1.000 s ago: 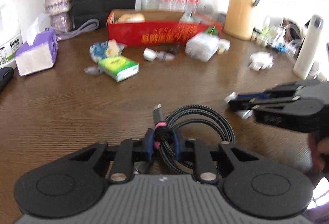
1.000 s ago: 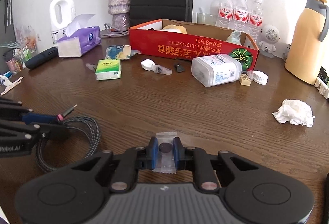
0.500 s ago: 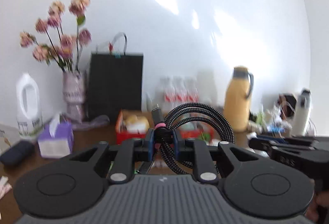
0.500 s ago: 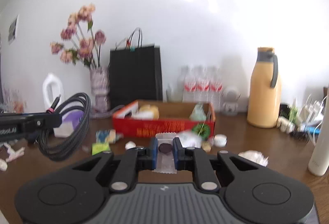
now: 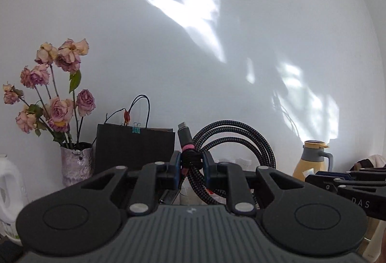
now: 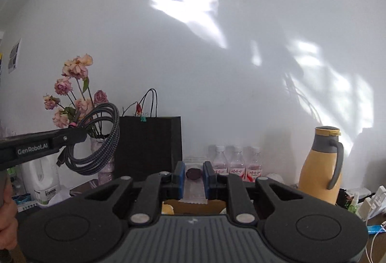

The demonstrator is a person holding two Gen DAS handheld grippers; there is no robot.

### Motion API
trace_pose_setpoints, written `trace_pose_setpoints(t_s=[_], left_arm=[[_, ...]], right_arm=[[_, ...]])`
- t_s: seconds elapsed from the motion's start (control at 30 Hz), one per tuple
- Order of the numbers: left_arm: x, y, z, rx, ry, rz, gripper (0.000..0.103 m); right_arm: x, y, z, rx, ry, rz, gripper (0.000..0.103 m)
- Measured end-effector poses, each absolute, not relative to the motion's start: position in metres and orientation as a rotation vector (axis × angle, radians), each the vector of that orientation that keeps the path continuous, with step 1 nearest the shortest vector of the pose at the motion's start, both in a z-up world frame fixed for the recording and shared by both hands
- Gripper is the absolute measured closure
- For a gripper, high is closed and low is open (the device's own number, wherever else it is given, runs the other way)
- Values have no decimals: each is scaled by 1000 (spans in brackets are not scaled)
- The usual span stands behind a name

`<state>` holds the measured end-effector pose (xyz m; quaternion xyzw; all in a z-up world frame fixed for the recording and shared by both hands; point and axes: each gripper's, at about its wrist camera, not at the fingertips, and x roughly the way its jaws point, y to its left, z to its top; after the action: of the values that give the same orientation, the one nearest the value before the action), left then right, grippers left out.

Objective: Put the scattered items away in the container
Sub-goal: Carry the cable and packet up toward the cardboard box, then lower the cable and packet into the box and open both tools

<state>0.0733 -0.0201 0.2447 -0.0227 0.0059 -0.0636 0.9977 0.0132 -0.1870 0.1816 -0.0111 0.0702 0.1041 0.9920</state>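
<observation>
1. The coiled braided cable (image 5: 231,154) sits pinched at its pink-banded bundle between the narrow jaws of my left gripper (image 5: 191,164), raised in front of the white wall.
2. A small clear packet (image 6: 194,184) with a dark round piece inside is clamped in my right gripper (image 6: 194,178).
3. Below the packet I glimpse what may be the cardboard box (image 6: 195,206), mostly hidden.
4. Behind stand a black paper bag (image 6: 149,142), dried roses (image 5: 53,84), water bottles (image 6: 237,160) and a yellow jug (image 6: 322,166).
</observation>
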Motion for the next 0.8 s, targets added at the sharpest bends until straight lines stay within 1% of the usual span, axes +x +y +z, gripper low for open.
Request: trace_pose_setpoints(t_s=[0.07,0.17,0.23,0.3,0.4,0.5,0.57,0.67,0.77,0.8], left_arm=[[111,-27,254,-23,59,-127,84],[173,-35,254,-27,194,-156,84],[215,-39,235,-31,319,-176,84],[261,-39,205,-43,478,-181,84],[321,-39,153,-101,677,-158,84],[363,-44,105,-82,795,-139,84],[381,-47,81,-78,841,-123,84],[398,-51,53,-89,922,-129,83],[403,-56,46,-69,924,-138,81],[403,-58,47,-55,925,-150,77]], right_arm=[[55,-189,192,-49,212,219,88],[120,-197,199,-58,346,245,88],[164,-201,196,-24,477,298,88],[204,-200,187,-11,594,318,88],[254,-194,152,-27,747,281,88],[291,-188,100,-71,873,219,88],[307,-186,64,-92,940,194,88],[327,-187,26,-66,1031,194,88],[338,-183,7,-73,1069,203,85],[341,-182,4,-81,1079,207,85]])
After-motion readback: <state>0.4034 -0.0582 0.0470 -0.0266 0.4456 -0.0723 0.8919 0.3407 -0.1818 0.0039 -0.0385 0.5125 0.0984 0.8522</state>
